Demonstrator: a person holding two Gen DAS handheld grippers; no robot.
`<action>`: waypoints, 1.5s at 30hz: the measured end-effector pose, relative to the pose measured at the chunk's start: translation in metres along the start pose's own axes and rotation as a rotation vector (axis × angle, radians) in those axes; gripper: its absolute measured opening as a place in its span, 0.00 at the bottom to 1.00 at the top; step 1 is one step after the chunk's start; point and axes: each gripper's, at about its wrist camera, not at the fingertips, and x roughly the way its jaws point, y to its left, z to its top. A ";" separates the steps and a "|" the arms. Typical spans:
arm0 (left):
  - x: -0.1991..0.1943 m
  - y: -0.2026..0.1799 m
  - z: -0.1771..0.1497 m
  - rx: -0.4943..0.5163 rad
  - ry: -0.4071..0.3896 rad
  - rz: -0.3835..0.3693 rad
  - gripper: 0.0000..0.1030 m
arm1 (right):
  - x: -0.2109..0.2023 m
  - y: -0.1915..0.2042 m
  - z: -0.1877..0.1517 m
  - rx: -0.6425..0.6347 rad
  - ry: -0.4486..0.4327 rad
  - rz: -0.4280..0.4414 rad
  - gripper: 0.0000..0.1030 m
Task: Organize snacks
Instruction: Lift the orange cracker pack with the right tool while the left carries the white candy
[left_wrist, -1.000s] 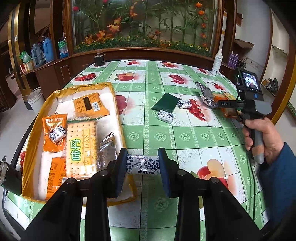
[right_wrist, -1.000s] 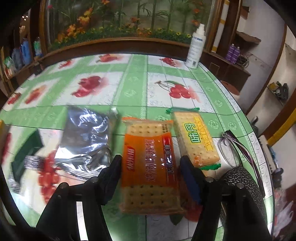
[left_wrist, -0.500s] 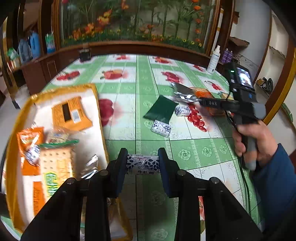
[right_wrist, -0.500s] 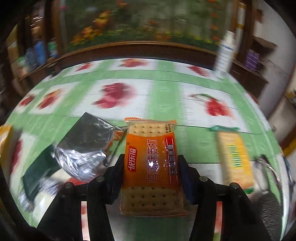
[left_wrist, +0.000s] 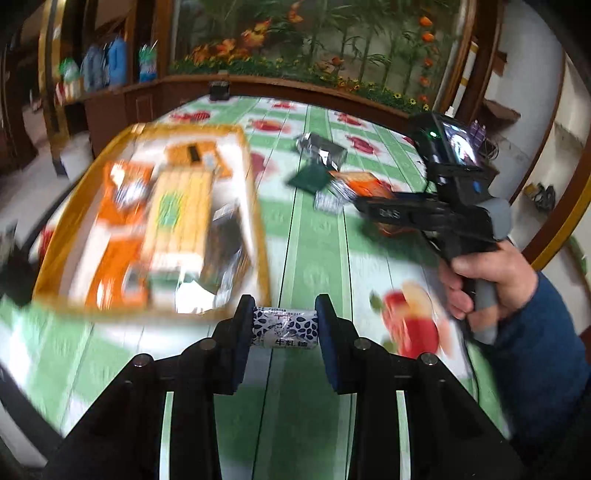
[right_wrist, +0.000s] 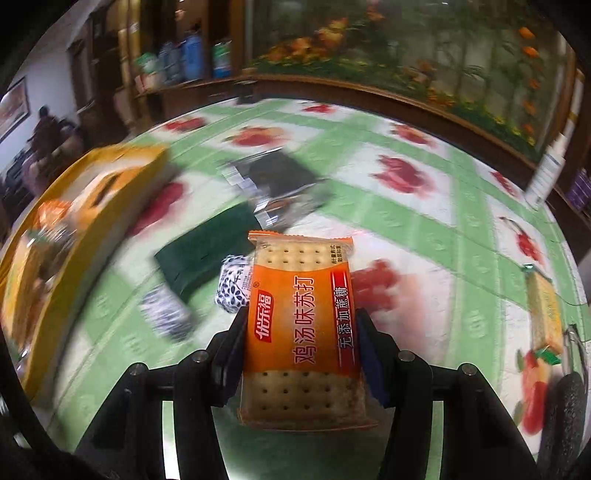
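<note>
Gripping candy (left_wrist: 284, 328) and cracker pack (right_wrist: 303, 314).

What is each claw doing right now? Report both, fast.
Left claw: shut on the blue-patterned candy.
Right claw: shut on the orange cracker pack.

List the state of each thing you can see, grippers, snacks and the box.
Left gripper: shut on the blue-patterned candy.
Right gripper: shut on the orange cracker pack.
Yellow box: open, holding snack packs.
Silver pouch: lying on the table.
Green packet: lying flat.
</note>
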 end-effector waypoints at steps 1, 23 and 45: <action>-0.008 0.004 -0.004 -0.009 0.000 -0.006 0.30 | -0.004 0.013 -0.003 -0.037 0.004 0.005 0.54; -0.035 0.006 -0.009 -0.062 -0.069 0.030 0.30 | -0.051 -0.019 -0.040 0.305 -0.026 0.135 0.54; 0.074 -0.020 0.079 0.047 0.107 -0.085 0.29 | -0.059 -0.055 -0.043 0.466 -0.029 0.126 0.54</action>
